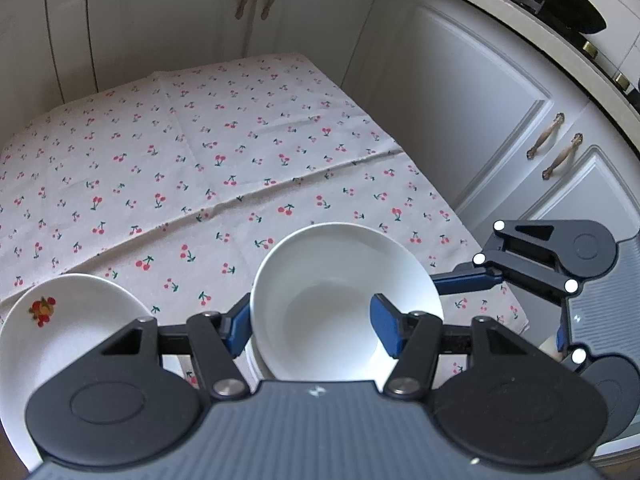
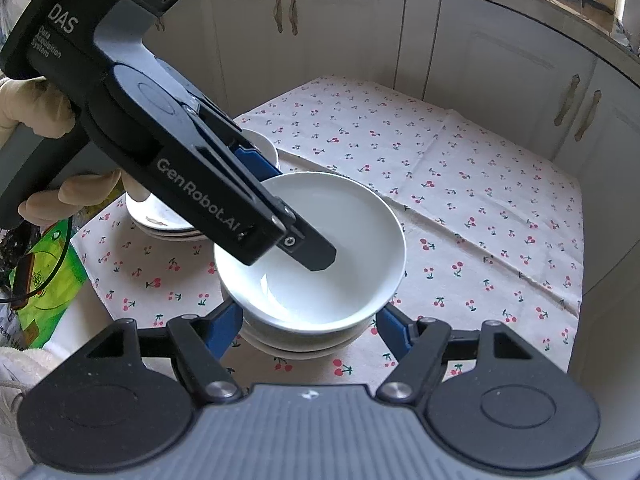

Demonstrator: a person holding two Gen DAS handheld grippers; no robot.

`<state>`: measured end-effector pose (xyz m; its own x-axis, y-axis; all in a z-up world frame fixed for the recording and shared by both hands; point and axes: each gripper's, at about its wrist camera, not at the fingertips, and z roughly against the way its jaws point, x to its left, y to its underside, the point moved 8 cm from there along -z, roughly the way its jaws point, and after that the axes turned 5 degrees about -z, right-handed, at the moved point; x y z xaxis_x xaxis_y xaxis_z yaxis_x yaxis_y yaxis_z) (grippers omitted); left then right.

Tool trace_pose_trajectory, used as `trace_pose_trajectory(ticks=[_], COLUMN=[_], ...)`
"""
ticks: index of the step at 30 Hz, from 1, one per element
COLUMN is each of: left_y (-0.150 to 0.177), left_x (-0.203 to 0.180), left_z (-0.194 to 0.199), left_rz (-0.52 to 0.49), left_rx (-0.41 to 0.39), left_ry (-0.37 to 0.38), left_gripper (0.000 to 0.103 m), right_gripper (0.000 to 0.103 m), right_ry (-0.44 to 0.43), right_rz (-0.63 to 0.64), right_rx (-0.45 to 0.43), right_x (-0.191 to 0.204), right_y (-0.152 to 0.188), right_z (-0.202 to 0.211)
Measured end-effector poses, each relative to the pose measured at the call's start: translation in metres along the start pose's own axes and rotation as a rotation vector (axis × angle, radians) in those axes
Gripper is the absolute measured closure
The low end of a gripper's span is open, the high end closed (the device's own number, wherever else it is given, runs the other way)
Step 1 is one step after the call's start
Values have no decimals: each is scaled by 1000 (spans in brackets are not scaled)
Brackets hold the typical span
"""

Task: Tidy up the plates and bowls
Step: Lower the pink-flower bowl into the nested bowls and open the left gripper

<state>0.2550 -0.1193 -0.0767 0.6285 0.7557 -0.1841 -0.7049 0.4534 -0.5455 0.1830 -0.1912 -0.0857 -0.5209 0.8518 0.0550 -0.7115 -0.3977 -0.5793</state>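
- Jaws of the left gripper (image 1: 310,326), in the left wrist view, are nearly together and clamped on the near wall of a white bowl (image 1: 340,280): one blue pad is outside the rim, the other inside the hollow.
- Left of those jaws lies a white plate (image 1: 68,320) with a fruit motif, apart from the bowl. Ahead of them the cherry-print cloth (image 1: 224,140) on the counter is bare.
- To the right of the jaws, the right gripper (image 1: 516,308) reaches in, with one blue finger against the far side of the bowl.
- In the right wrist view, the right gripper's jaws stand close on either side of a stack of bowls (image 2: 304,340) just ahead of them. They seem to touch it, but whether the pads press cannot be told.
- The held bowl sits on top of that stack, slightly tilted. The left gripper, held by a gloved hand (image 2: 40,112), comes down from the upper left with one finger inside the bowl.
- Beyond the jaws and to their left is a pile of plates (image 2: 160,224), with another dish (image 2: 264,144) behind it.
- Judged from this, sorting is well along: the bowls are in one stack and the plates in another. What remains seems to be seating the top bowl squarely and letting go.
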Motion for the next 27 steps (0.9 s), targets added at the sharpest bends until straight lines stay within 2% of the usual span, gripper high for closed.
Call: trace_pose_trajectory(ticks=[23, 24, 26, 27], left_y=[3, 3, 3, 1], left_x=[0, 1, 1, 2], left_z=[-5, -5, -4, -1], left_rz=[-5, -3, 7, 1], left_rx=[-1, -3, -19, -40], left_ry=[16, 20, 36, 23], left_gripper=[40, 38, 26, 22], right_gripper=[25, 24, 20, 14], right_ry=[-11, -11, -16, -18], right_rz=[-7, -8, -9, -5], right_rx=[25, 24, 26, 22], right_x=[-3, -3, -3, -2], right_y=[3, 3, 3, 4], right_z=[-4, -4, -4, -4])
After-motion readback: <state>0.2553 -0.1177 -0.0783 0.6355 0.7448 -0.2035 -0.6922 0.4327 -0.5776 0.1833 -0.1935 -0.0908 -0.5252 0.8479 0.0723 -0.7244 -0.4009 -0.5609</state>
